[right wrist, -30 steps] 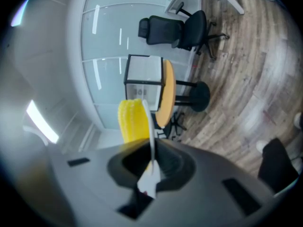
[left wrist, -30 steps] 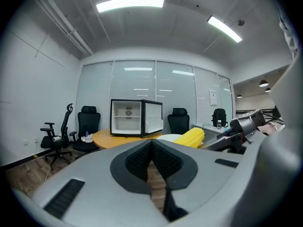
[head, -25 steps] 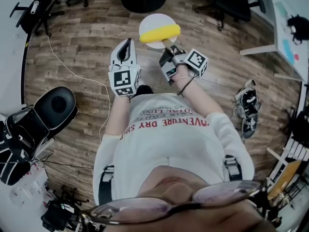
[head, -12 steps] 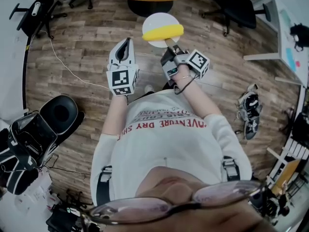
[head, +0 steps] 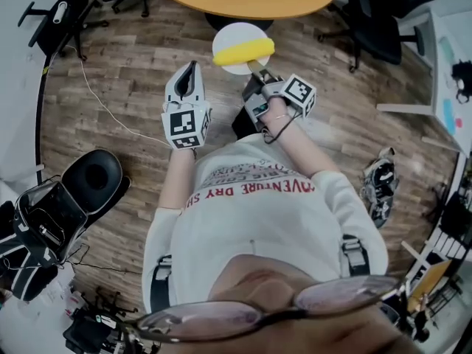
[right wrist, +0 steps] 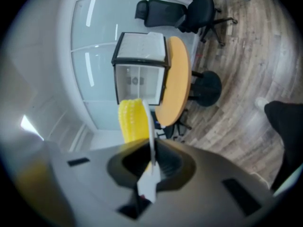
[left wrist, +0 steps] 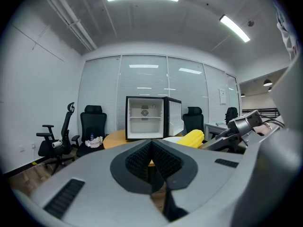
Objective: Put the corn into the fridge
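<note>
Office: swivel chairs (left wrist: 93, 124), glass partitions (left wrist: 189, 86)

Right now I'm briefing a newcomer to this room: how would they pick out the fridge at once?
Look for the round orange-topped table among the black office chairs. On it stands a small white cube-shaped fridge with a dark frame. It alone is boxy, and its door hangs open on a white interior.

Ahead of my left gripper (left wrist: 151, 148) the fridge (left wrist: 144, 118) sits open on the round table (left wrist: 115, 139), door (left wrist: 174, 117) swung right of my jaws, office chairs (left wrist: 93, 123) crowd the left, and bare wood floor (head: 133, 72) runs below to the table.
</note>
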### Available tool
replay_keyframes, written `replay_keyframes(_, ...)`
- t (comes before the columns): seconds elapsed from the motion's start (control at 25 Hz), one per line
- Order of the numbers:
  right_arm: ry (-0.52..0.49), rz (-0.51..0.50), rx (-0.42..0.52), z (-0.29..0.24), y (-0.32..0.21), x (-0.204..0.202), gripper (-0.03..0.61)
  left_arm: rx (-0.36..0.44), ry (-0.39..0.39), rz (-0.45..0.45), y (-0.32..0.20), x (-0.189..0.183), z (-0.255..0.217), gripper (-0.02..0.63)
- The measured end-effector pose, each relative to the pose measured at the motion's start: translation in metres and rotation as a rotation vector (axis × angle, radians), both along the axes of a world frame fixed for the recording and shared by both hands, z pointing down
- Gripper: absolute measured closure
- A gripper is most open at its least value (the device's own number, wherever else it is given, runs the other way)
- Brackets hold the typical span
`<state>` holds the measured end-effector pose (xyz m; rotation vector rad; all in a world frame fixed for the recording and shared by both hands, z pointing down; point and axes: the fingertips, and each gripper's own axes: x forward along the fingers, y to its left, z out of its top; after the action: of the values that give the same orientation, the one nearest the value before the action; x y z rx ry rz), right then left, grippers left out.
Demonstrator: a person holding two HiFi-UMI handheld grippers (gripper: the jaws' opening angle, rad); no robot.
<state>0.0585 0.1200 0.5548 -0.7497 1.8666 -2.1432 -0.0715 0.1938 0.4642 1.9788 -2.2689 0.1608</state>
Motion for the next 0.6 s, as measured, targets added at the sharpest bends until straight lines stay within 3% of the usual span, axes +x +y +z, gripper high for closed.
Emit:
replay_keyframes(0.36, -0.033, -0.078, 0.016, -0.019, -0.129, -0.053, 0.540, 0.004, -0.023, -0.052, -0.123, -0.042, -0.018, 0.589)
replay_keyframes(0.6, -0.026, -0.074, 0.025, -0.017, -0.210, -0.068, 0.538, 0.013, -0.030, -0.054, -0.203, -0.058, -0.020, 0.589)
